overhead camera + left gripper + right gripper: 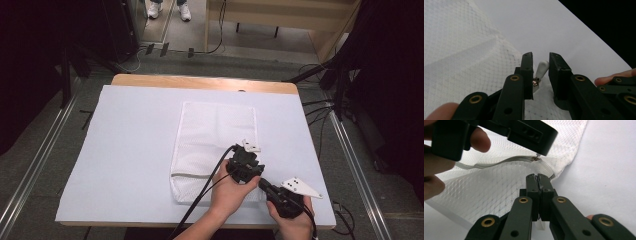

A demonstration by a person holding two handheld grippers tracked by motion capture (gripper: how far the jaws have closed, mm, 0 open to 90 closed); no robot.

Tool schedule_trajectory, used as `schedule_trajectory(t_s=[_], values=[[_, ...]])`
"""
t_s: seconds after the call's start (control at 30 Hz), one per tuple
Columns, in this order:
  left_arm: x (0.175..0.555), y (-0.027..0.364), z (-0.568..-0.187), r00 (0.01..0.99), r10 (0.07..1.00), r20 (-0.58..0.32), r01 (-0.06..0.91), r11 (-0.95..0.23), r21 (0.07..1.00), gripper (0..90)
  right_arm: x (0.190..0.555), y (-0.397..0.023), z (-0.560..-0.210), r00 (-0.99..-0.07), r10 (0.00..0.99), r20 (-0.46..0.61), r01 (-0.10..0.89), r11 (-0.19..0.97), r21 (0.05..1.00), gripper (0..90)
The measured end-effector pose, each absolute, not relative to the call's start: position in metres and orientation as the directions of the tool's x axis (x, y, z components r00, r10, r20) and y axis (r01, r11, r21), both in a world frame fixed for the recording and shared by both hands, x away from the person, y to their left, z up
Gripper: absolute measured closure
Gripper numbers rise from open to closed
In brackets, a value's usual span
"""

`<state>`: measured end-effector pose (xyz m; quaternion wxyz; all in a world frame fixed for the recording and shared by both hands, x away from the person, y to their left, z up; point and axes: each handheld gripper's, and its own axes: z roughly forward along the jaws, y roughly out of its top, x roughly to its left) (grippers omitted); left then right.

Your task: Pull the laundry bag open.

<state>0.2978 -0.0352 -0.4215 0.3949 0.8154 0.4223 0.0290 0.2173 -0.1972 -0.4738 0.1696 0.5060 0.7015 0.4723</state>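
white mesh bag (212,145) lying flat mid-worktop (135,150), zipper end toward 5 o'clock. left tool (541,72) spread, straddling the white zipper pull (542,68) without gripping. right tool (538,182) pressed together, pinching the bag's edge at the near corner. likely light, limp, prone to bunching; best taken by pull and hem. worktop edge close at 6 o'clock, open room toward 9 and 12
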Motion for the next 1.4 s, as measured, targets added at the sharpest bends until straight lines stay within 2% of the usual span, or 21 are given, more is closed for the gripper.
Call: schedule_trajectory(t_s=[0.1,0.57,1.07,1.4], values=[[0.299,-0.032,-0.423,0.645,0.697,-0.312,0.675,-0.33,0.66,79.9,0.217,-0.197,-0.474,-0.43,0.871,0.238,0.551,0.044,0.833,90.0],[0.297,-0.012,-0.43,0.639,0.654,-0.405,0.7,-0.277,0.658,87.4,0.217,-0.195,-0.474,-0.427,0.877,0.219,0.548,0.058,0.834,90.0],[0.29,0.001,-0.431,0.679,0.645,-0.351,0.654,-0.316,0.687,87.7,0.216,-0.197,-0.471,-0.406,0.889,0.211,0.538,0.046,0.842,90.0],[0.288,0.01,-0.436,0.671,0.65,-0.357,0.661,-0.305,0.686,87.8,0.216,-0.198,-0.469,-0.402,0.891,0.212,0.542,0.045,0.839,90.0]])
